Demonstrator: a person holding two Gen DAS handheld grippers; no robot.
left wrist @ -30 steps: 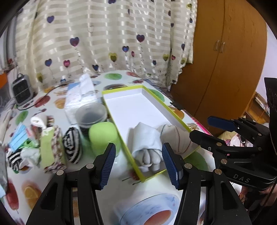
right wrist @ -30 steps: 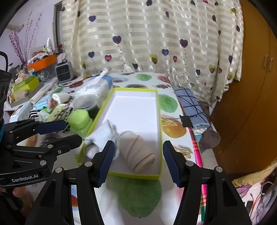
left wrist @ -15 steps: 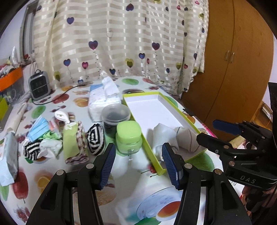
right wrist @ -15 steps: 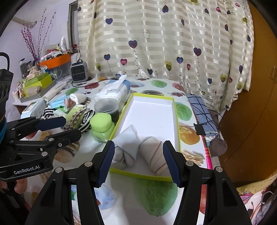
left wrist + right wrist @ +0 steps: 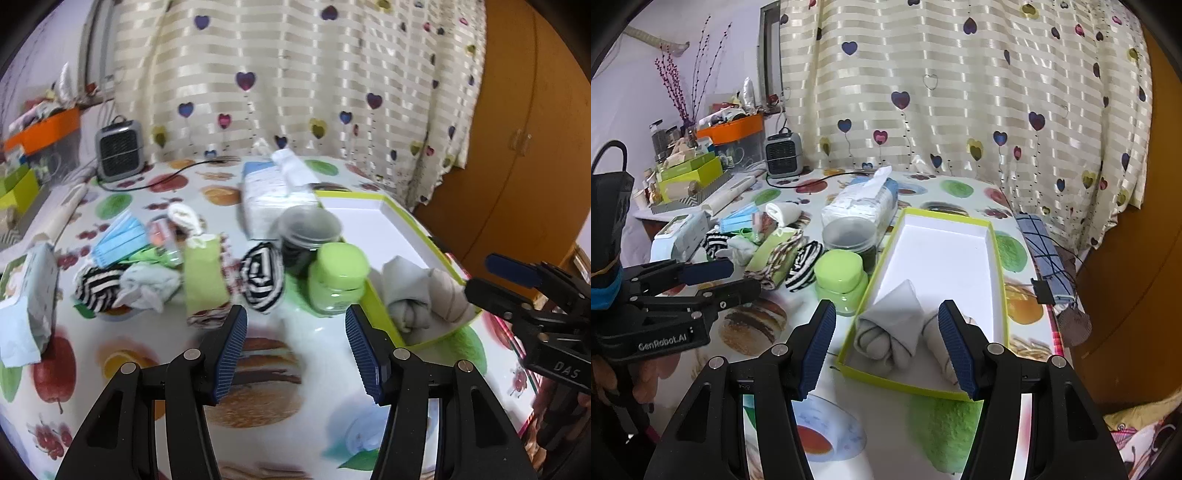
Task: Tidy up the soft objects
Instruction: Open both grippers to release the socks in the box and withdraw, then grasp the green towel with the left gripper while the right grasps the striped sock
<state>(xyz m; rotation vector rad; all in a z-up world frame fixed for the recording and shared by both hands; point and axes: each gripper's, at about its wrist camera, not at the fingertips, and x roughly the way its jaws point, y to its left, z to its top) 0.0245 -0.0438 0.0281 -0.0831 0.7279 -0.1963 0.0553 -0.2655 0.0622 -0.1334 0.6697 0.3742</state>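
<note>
— Well, what does the right view give that the left one misses?

— The whole tray, white inside with a lime rim, and a checked cloth on the table's right edge. Two rolled socks lie at the tray's near end.

— And the left view?

— More of the pile left of the tray: striped sock, green jar, masks, tissue pack.

— Grippers?

— Left gripper and right gripper both hang above the table, jaws released, nothing between them.

— The room?

— A fruit-print tablecloth, heart-patterned curtain behind, small heater at the far left, wooden wardrobe on the right.
</note>
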